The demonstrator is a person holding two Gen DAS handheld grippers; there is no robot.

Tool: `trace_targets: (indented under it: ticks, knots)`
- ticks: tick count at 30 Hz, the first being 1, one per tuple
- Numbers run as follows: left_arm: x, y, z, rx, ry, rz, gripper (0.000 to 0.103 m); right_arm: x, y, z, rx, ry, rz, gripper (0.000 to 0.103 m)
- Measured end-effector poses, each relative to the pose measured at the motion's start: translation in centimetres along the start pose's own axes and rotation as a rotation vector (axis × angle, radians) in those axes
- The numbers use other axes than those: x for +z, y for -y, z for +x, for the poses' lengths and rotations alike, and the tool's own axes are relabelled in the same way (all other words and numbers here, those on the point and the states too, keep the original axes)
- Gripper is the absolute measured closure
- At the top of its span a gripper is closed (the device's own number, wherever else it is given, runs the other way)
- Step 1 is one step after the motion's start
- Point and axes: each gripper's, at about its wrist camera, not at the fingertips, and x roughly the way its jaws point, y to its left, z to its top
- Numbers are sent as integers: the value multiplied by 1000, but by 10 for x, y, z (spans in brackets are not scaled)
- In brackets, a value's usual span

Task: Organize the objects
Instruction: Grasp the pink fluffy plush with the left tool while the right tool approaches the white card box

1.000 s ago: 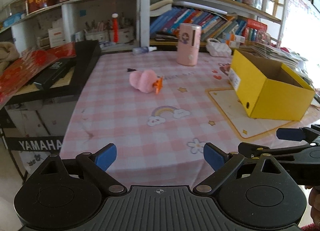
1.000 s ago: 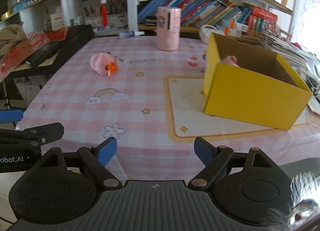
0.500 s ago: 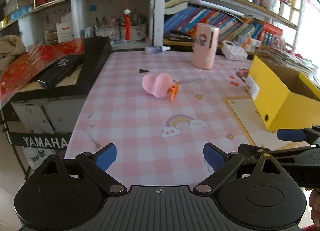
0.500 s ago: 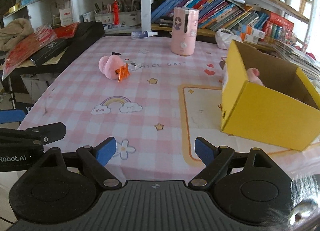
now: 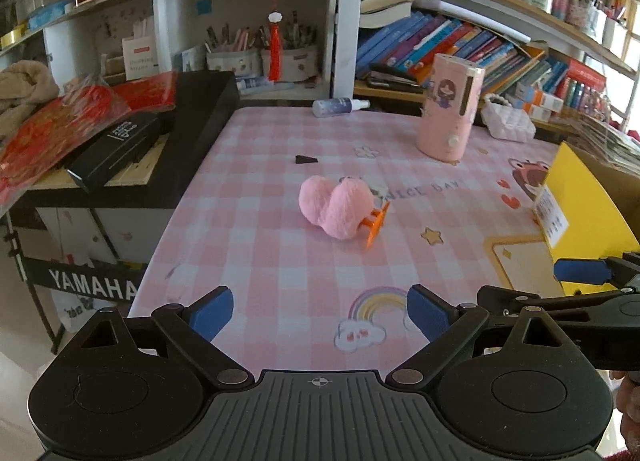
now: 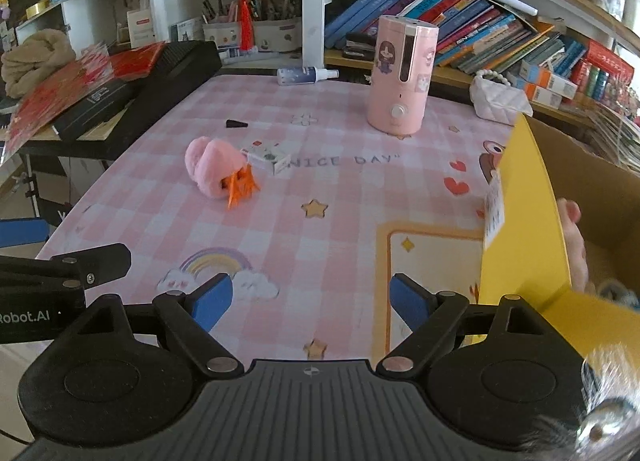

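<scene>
Left wrist view: the left claw (image 5: 319,311) hovers wide open and empty over the near edge of the pink checked counter (image 5: 260,253). A pink plush (image 5: 334,211) with orange feet lies mid-counter, well ahead. A yellow box (image 5: 580,205) sits at right.

Right wrist view: the right claw (image 6: 309,299) is also open and empty. The plush (image 6: 214,171) lies ahead left, touching a small white carton (image 6: 269,157). The box (image 6: 528,229) stands just right, something pink inside.

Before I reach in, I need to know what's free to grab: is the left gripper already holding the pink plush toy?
No, the left gripper is open and empty, and the pink plush toy lies on the tablecloth well ahead of it.
</scene>
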Motion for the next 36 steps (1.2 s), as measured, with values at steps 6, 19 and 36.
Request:
trace_targets:
  ticks: [6, 19, 36]
  knots:
    - [13, 5, 15, 16, -7, 0, 8, 15, 14, 19, 15, -9, 13, 18]
    - [32, 9, 47, 36, -24, -4, 8, 43, 28, 52, 51, 4, 32, 23]
    - [74, 10, 137, -11, -78, -124, 10, 94, 56, 82, 6, 83, 125, 23]
